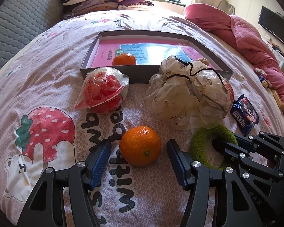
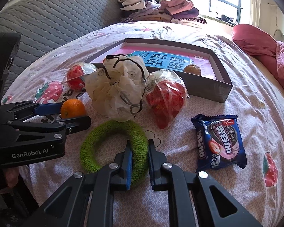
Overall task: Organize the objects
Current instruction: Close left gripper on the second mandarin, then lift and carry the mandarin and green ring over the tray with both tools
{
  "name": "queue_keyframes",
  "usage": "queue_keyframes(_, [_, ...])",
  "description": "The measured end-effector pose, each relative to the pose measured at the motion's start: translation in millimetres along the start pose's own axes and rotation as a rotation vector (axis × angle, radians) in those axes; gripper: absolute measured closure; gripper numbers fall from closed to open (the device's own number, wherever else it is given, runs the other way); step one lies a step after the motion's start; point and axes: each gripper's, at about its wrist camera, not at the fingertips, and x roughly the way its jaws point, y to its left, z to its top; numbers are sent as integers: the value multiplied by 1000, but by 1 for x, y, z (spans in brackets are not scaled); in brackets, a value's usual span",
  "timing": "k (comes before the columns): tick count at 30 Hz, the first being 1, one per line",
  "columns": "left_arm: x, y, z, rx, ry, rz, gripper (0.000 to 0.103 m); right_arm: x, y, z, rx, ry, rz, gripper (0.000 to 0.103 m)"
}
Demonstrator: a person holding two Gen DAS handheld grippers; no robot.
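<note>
**Two grippers at work on the bed: one on the green ring, one around a tangerine**

On the patterned bed sheet (image 1: 47, 75) the right gripper (image 2: 139, 147) is clamped narrow on the near-right arc of a green knitted ring (image 2: 96, 151), its blue pads pressing the yarn from both sides. To its left, the left gripper (image 1: 139, 149) stands wide around a tangerine (image 1: 140, 145) that rests on the sheet; the fingers flank the fruit with a gap on each side, so nothing is held there.

Just beyond the ring lies a cream gauze bundle with a black cord (image 2: 117, 89). A clear bag of red pieces (image 2: 166, 96) lies to its right and a second such bag (image 1: 102, 90) to its left, against the near wall of a shallow grey box (image 2: 214, 92). Inside the box a pink and blue book (image 1: 151, 53) lies flat, with a second tangerine (image 1: 124, 59) on it near the front wall. At the box's near-right corner sits a brownish round thing (image 2: 193, 69), possibly another fruit in shadow. A blue cookie packet (image 2: 219, 141) lies near right, apart from the rest. Folded clothes (image 2: 157, 9) are stacked at the far end.
</note>
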Motion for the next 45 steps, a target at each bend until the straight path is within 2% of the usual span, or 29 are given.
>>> queue_keyframes(2, [0,-1,-1,8,0,3,47,0,0,0,3,0,1,89])
queue_keyframes(5, [-2,-3,-1,17,1,4,57,-1,-1,-1,5,0,2,89])
queue_keyframes(7, [-3,-3,-1,20,-2,7,60,-1,-1,-1,6,-1,3,89])
queue_keyframes(26, [-19,-5,-6,27,-12,16,60,-20,-5,-3,19,-27,7,89])
queue_keyframes(45, [-51,-14,-2,36,-68,24,60,-52,-6,7,47,-107,-5,89])
